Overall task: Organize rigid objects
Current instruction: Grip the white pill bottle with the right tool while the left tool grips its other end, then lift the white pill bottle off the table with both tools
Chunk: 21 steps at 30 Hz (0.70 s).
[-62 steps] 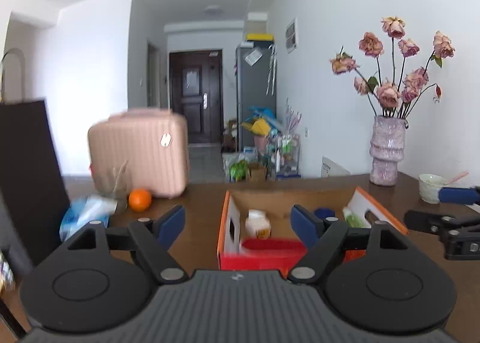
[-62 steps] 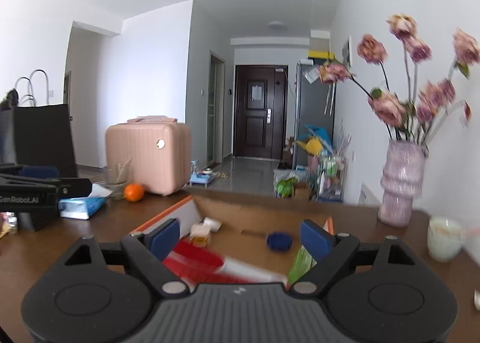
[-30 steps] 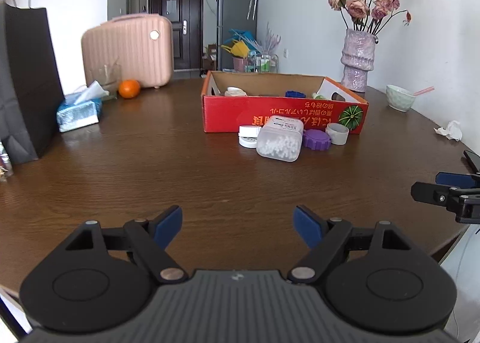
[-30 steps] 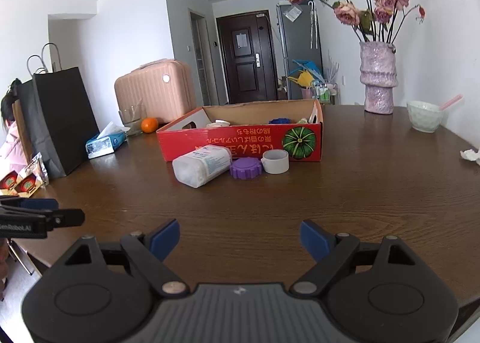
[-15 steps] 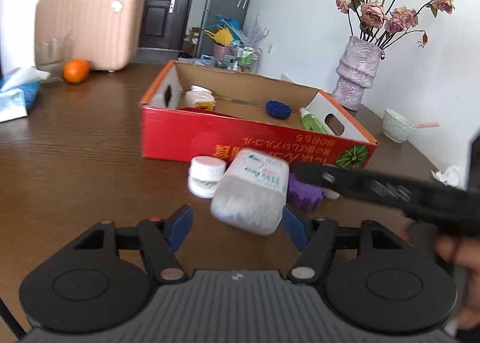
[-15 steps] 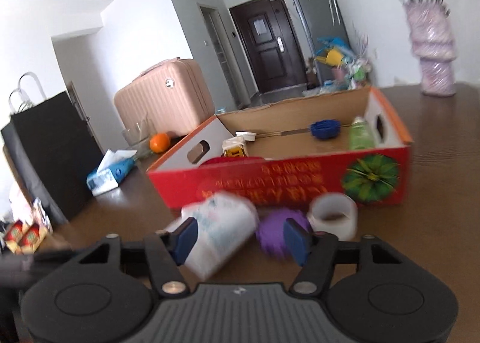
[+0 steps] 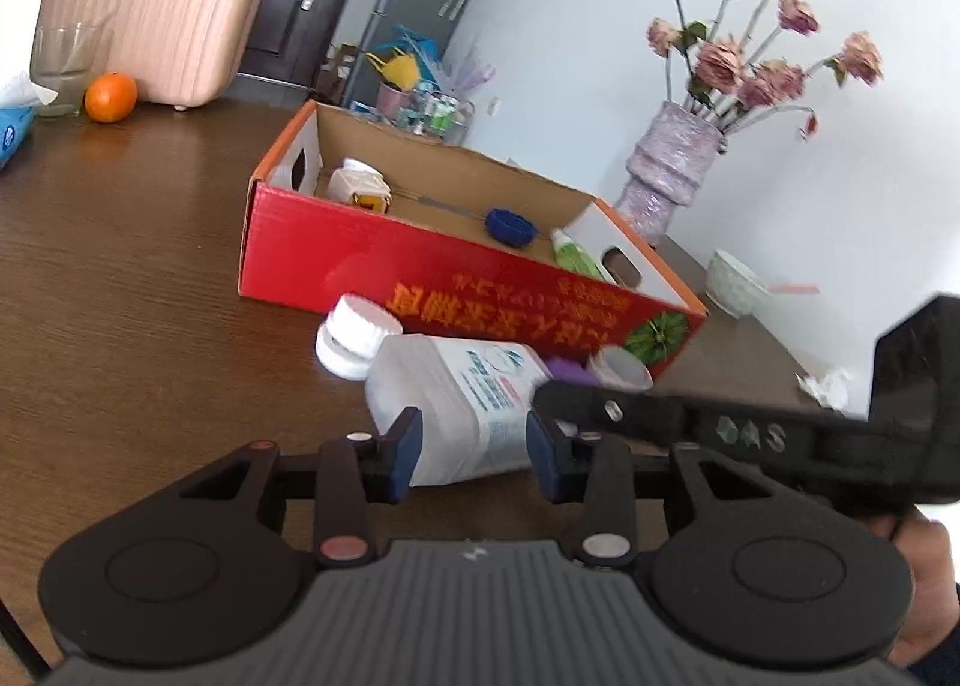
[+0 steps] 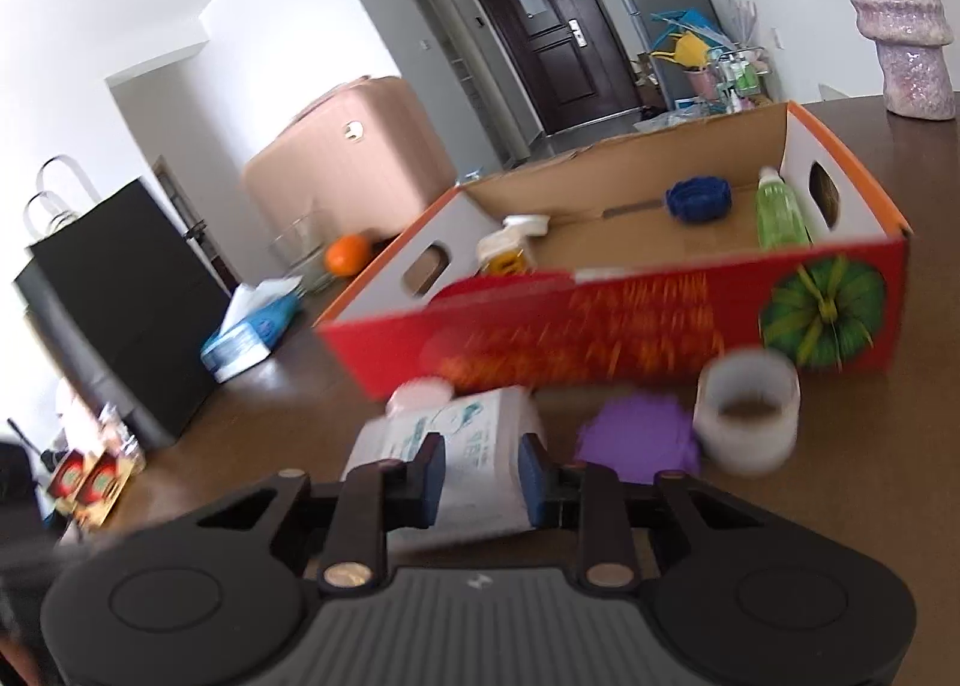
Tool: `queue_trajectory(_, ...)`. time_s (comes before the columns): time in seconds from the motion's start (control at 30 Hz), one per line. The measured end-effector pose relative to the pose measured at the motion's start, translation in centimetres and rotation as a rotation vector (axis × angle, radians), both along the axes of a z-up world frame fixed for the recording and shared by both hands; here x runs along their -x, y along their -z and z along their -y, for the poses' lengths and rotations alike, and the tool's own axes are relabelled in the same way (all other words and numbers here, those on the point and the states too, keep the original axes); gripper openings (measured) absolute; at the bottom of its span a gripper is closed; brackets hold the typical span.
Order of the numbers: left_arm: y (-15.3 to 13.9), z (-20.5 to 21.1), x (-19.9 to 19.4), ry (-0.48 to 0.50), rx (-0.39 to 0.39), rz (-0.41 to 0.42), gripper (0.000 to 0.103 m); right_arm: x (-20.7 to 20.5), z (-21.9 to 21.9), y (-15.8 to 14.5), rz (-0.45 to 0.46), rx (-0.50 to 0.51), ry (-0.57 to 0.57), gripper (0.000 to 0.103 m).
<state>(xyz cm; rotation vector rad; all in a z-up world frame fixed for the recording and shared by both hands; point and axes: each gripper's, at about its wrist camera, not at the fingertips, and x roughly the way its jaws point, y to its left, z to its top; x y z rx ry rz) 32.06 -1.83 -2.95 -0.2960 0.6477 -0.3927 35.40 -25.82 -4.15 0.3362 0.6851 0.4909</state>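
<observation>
A white plastic bottle point(image 7: 456, 404) with a blue-printed label lies on its side on the wooden table in front of the red cardboard box point(image 7: 420, 272). My left gripper point(image 7: 474, 455) has its jaws around the bottle's base end. My right gripper point(image 8: 480, 476) also has its jaws closed around the same bottle point(image 8: 462, 446); its arm crosses the left wrist view from the right. A white lid point(image 7: 354, 335), a purple lid point(image 8: 636, 440) and a clear tape roll point(image 8: 750, 410) lie beside the bottle.
The box point(image 8: 600, 338) holds a blue cap point(image 8: 699, 200), a green bottle point(image 8: 777, 215) and a small white and yellow container point(image 8: 510, 251). A pink suitcase point(image 7: 150, 8), an orange point(image 7: 111, 95), a tissue pack point(image 8: 252, 335), a black bag point(image 8: 120, 302), a vase point(image 7: 672, 170) and a bowl point(image 7: 735, 281) stand around.
Both grippers have moved in from the table's near edge to the white bottle, and their jaws have narrowed around it. The right gripper now crosses the left wrist view.
</observation>
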Motion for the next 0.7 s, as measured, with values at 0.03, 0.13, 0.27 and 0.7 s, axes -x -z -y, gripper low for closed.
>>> queue_trajectory(0.03, 0.0, -0.2, 0.4, 0.01, 0.016, -0.01, 0.038, 1.0, 0.2, 0.2, -0.006, -0.012, 0.011, 0.025)
queue_trajectory(0.13, -0.3, -0.3, 2.5, 0.053, 0.038, -0.012, 0.038, 4.0, 0.6, -0.1, -0.007, -0.011, 0.032, 0.025)
queue_trajectory(0.27, -0.1, -0.1, 6.0, 0.104, 0.048, -0.026, 0.038, 8.4, 1.3, -0.3, -0.005, 0.018, 0.013, 0.024)
queue_trajectory(0.7, -0.1, 0.1, 12.0, 0.094, 0.025, -0.057, 0.04, 16.4, 3.7, -0.2, -0.014, -0.026, 0.037, 0.027)
